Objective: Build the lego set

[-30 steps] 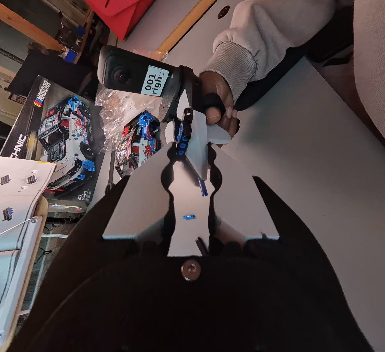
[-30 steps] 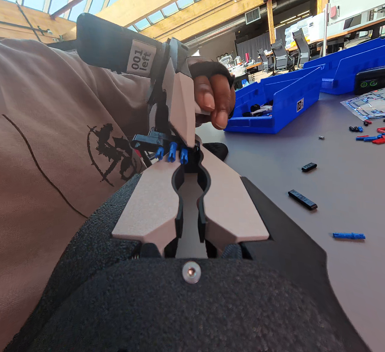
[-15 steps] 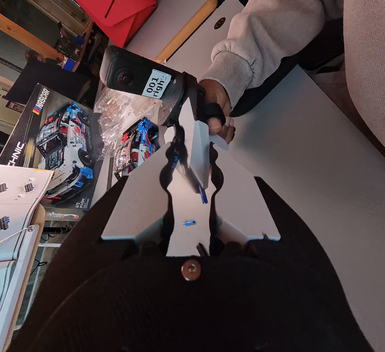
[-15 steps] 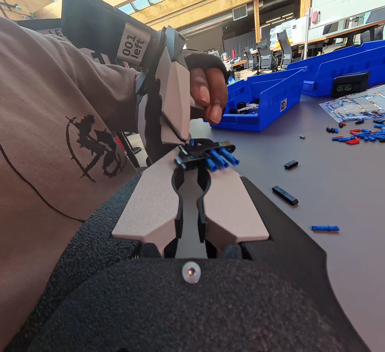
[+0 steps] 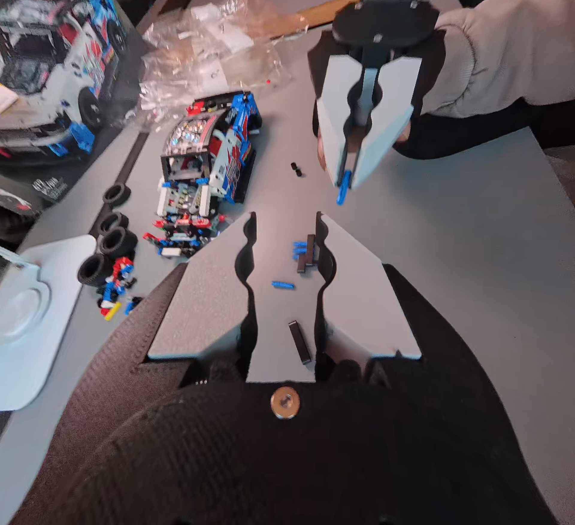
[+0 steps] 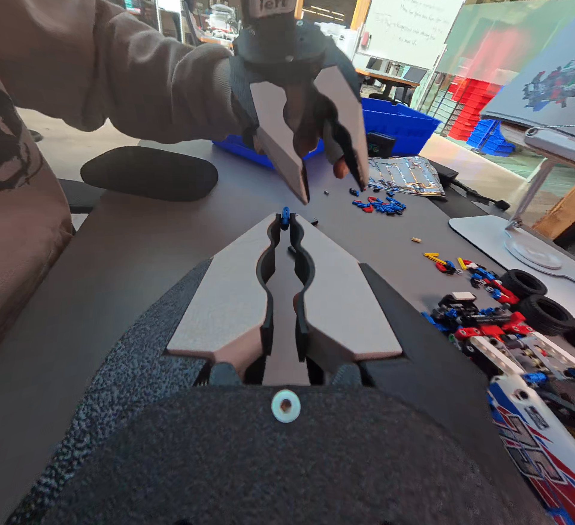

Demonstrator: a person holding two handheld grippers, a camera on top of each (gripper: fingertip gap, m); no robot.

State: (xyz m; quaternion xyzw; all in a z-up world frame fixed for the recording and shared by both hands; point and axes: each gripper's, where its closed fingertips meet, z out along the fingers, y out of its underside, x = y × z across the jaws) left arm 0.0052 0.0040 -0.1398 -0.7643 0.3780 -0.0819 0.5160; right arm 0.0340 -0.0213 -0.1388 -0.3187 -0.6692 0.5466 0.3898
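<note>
My left gripper (image 5: 285,217) is open and empty, a little above the grey table (image 5: 451,245). Between its fingers, on the table, lie a black beam with blue pins (image 5: 305,253), a loose blue pin (image 5: 282,284) and another black beam (image 5: 299,342). My right gripper (image 6: 285,216) is shut on a blue pin (image 6: 284,221). It also shows in the left wrist view (image 5: 344,182), with the pin (image 5: 342,193) pointing down beyond the beam. The left gripper (image 6: 333,191) faces it, open. The partly built car (image 5: 208,161) stands to the left.
Several black tyres (image 5: 105,245) and small loose parts (image 5: 116,292) lie left of the car. Plastic bags (image 5: 211,49) and the set's box (image 5: 56,59) are behind it. A pile of blue pins (image 6: 379,205), a sticker sheet (image 6: 404,177), blue bins (image 6: 398,121) and a stand's base (image 6: 529,245) show in the right wrist view. The partly built car (image 5: 208,161) is about equally far from each gripper, around 20 cm.
My left gripper has opened and let go of the black beam with blue pins, which now lies on the table. Both grippers have tilted down toward the table and moved apart. The right still holds its pin.
</note>
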